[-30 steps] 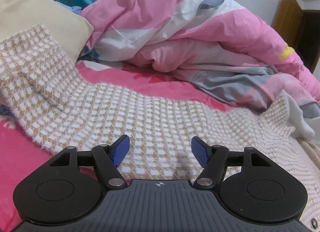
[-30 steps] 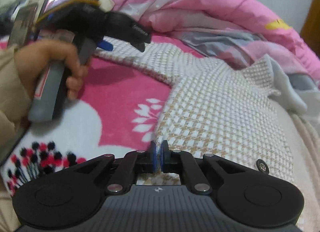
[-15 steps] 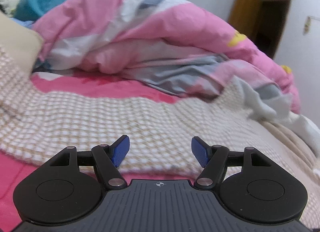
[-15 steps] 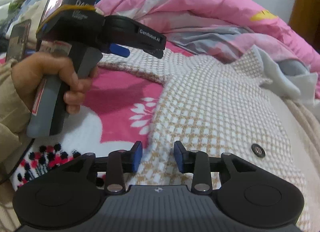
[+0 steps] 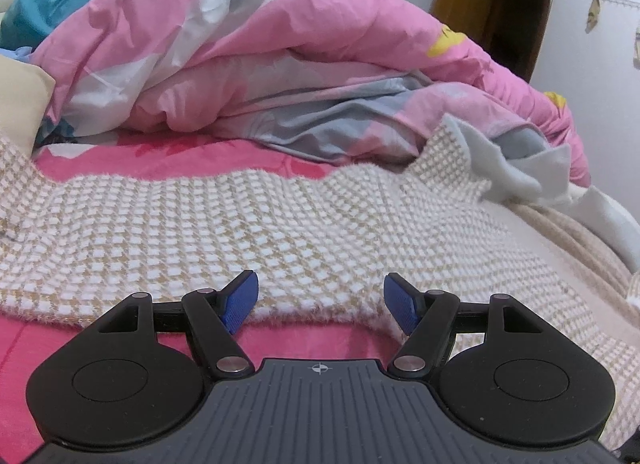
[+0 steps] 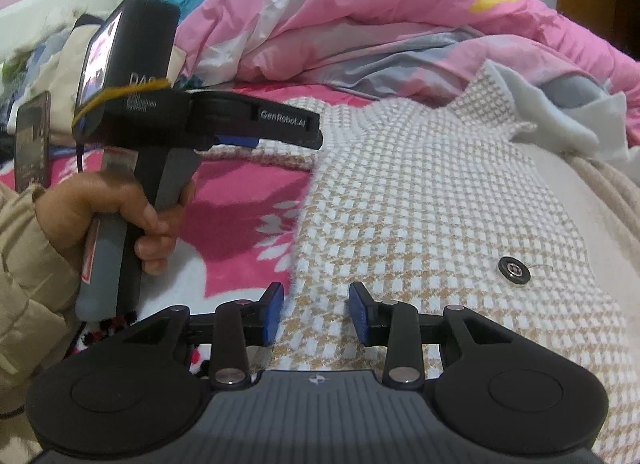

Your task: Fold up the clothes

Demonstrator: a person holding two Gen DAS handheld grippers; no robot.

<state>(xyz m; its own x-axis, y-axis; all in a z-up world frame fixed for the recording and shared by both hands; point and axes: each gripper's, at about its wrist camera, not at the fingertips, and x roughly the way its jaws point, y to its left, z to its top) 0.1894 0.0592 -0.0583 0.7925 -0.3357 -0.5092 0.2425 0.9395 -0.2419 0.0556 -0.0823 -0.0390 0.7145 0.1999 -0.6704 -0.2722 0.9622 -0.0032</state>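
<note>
A beige-and-white checked jacket (image 5: 280, 232) lies spread on the pink bed; it also shows in the right wrist view (image 6: 440, 200), with a dark snap button (image 6: 515, 270) and a grey-white lining turned up at its far end (image 6: 560, 120). My left gripper (image 5: 319, 302) is open and empty, low over the jacket's near hem. It also shows in the right wrist view (image 6: 276, 132), held by a hand over the sleeve. My right gripper (image 6: 316, 314) is open over the jacket's left edge, holding nothing.
A crumpled pink, white and grey duvet (image 5: 260, 64) is heaped behind the jacket. A pink floral sheet (image 6: 248, 224) covers the bed. A cream knit blanket (image 5: 580, 240) lies at the right. A wooden door (image 5: 496, 4) stands at the back right.
My right gripper has opened and let go of the jacket's edge. My left gripper has swung right along the jacket, staying open.
</note>
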